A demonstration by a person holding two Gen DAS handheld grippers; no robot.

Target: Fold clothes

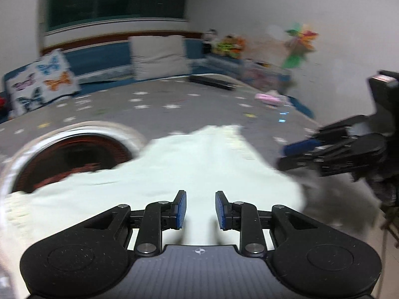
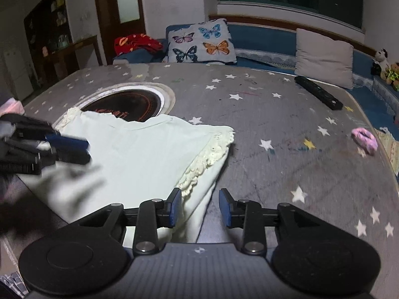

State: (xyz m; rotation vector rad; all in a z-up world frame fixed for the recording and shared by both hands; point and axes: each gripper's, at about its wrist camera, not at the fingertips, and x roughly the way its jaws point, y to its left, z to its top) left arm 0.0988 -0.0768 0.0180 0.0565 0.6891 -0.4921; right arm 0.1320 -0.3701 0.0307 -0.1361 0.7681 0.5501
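currently my left gripper [image 1: 200,209] stands parted and empty over the pale green garment [image 2: 139,154]; my right gripper [image 2: 199,208] likewise, at its lace hem. garment lies on the star-print table [image 2: 286,114], burner ring [image 2: 129,102] at eleven o'clock.

Left claw [image 1: 200,210] open above pale garment [image 1: 174,169]; right claw [image 1: 296,154] beside cloth edge.

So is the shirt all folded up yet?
Partly. The shirt lies on the table with its lacy edge turned over, so one fold looks made. Both grippers, left and right, are open and hold nothing. It is still wide and covers part of the round burner, so more folds remain.
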